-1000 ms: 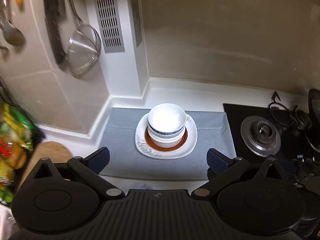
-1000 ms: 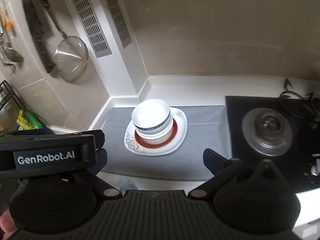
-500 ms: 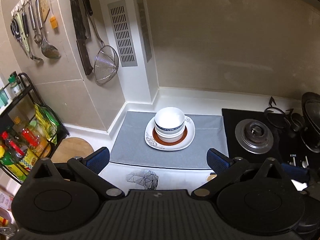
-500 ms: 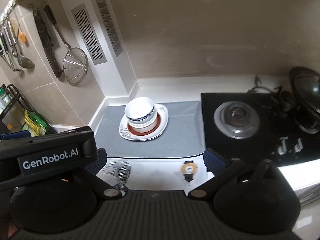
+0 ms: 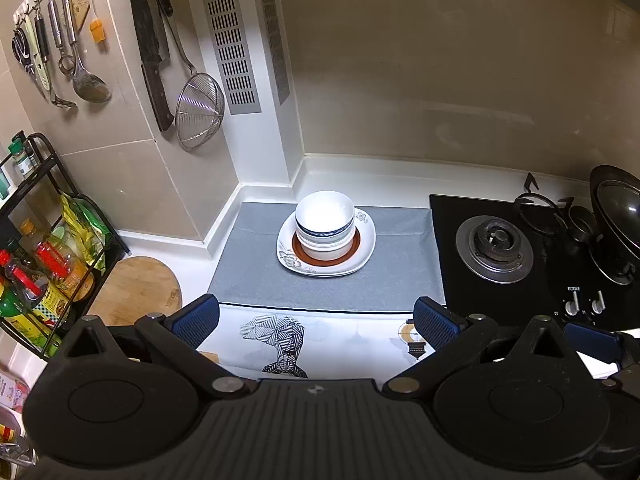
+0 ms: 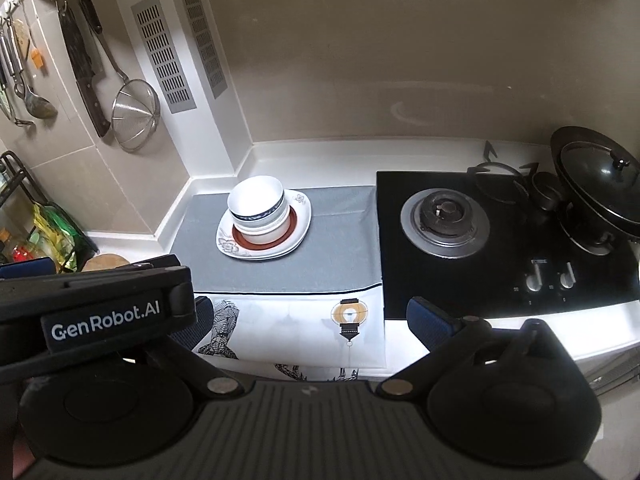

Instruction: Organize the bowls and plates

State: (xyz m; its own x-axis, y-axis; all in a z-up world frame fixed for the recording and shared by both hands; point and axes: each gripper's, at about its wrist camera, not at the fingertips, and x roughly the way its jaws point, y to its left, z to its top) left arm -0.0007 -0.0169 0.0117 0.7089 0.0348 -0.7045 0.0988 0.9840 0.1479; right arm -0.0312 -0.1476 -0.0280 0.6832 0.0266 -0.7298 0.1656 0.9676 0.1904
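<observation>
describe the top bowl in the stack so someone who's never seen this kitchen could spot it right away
Find the grey mat on the white counter, left of the black gas hob. On it sits a white floral plate under a red-rimmed plate and stacked bowls. The top bowl is the highest one, plain white inside with a dark blue band outside.

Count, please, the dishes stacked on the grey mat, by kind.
Bowls: 3, judging by the nested rims
Plates: 2, one red-rimmed, one white with flowers
Total: 5, if none is hidden between them
</observation>
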